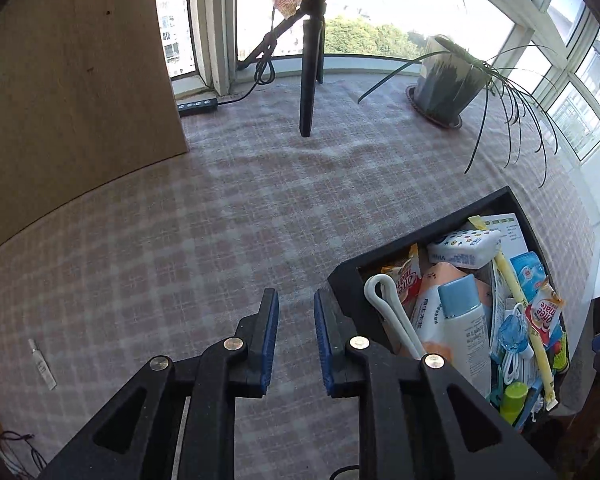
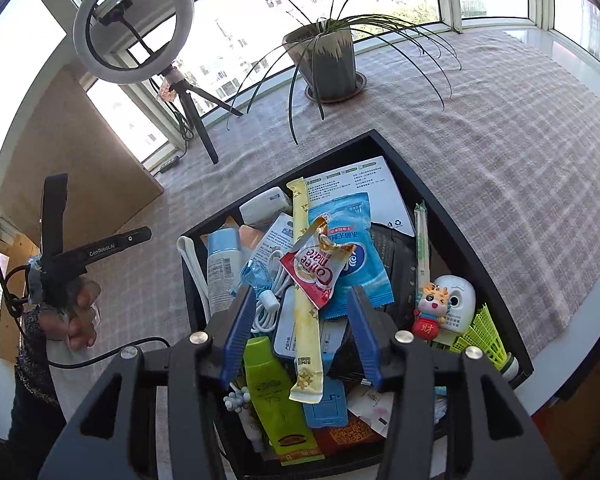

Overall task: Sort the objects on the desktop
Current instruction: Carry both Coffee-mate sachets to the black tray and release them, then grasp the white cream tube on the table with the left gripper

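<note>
My left claw [image 1: 296, 320] hangs over the checked cloth of the counter [image 1: 228, 216], jaws parted a little with nothing between them, just left of the black bin [image 1: 342, 280]. My right claw [image 2: 300, 320] sits above that bin [image 2: 452, 216], jaws spread and gripping nothing; a long yellow sachet [image 2: 306, 320] lies between them on top of the pile, beside a red coffee creamer packet [image 2: 316, 268] and a green tube [image 2: 272, 392]. A small white tube [image 1: 42, 364] lies alone on the cloth, well left.
</note>
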A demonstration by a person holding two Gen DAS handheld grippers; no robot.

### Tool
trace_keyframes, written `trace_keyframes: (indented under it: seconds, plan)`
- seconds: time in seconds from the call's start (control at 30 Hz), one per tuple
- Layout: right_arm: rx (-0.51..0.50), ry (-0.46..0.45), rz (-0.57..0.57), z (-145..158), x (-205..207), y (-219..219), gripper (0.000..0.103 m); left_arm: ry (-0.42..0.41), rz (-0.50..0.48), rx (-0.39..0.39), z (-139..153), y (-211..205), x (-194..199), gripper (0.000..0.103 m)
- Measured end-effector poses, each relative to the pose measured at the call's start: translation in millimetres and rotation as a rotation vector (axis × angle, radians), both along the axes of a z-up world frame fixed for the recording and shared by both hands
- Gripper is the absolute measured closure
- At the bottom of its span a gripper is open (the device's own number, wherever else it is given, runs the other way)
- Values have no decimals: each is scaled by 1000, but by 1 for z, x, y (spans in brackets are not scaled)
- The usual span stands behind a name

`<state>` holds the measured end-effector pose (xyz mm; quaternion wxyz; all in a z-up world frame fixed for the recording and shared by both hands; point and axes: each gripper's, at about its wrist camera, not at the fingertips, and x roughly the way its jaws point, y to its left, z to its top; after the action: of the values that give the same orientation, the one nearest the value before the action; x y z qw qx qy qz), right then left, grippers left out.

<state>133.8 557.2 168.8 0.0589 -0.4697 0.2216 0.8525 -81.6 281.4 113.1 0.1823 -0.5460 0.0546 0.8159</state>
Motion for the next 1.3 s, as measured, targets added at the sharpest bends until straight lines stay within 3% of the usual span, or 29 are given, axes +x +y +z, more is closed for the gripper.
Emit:
trace_keyframes:
  seconds: [0.2, 0.47, 0.63, 0.9, 1.1, 1.3]
  plan:
    - [63, 2, 98, 6, -7, -39, 56, -50, 184, -46, -18, -92, -12, 85]
    - [37, 14, 198, 10, -18, -87, 56, -151, 415, -46, -51, -221, -26, 85]
    - [19, 10, 227, 5, -15, -107, 56, -164, 498, -36, -69, -273, -33, 86]
    - [7, -17, 210, -7, 1, -113, 56, -180, 543, -3, -88, -297, -33, 86]
    - [-14, -33, 175, -13, 7, -104, 56, -173, 550, -62, -97, -292, -29, 85]
    - [-19, -39, 175, -16, 6, -103, 56, -190, 552, -90, -109, -288, -27, 78]
